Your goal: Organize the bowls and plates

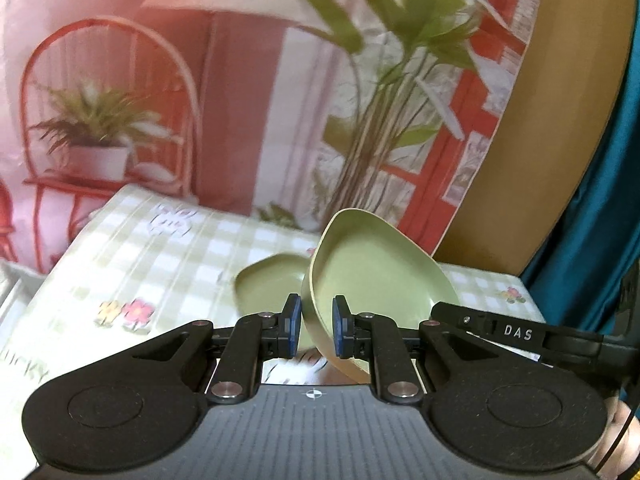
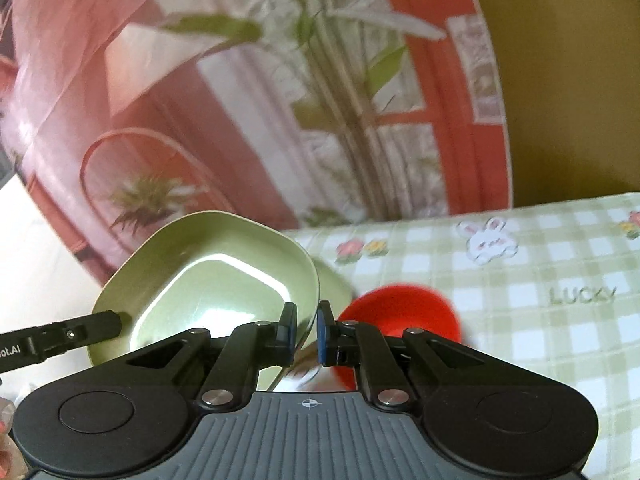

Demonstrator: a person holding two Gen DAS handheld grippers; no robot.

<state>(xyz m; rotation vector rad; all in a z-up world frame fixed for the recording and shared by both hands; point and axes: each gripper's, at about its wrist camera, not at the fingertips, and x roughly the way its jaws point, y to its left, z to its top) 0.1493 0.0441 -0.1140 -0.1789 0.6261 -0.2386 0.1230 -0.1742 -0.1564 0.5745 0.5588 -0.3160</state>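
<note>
A light green bowl (image 1: 380,276) is held tilted above the table by both grippers. My left gripper (image 1: 316,326) is shut on its left rim. My right gripper (image 2: 306,330) is shut on its right rim; the same green bowl (image 2: 208,280) fills the left of the right wrist view. A second green dish (image 1: 272,280) lies flat on the table behind it, and its edge (image 2: 334,284) shows in the right wrist view. A red bowl (image 2: 400,312) sits on the table just right of my right gripper, blurred.
The table has a green checked cloth (image 1: 160,248) with flower and rabbit prints (image 2: 490,242). A printed backdrop (image 1: 240,100) with plants and a red chair hangs close behind. A teal curtain (image 1: 600,200) hangs at the right.
</note>
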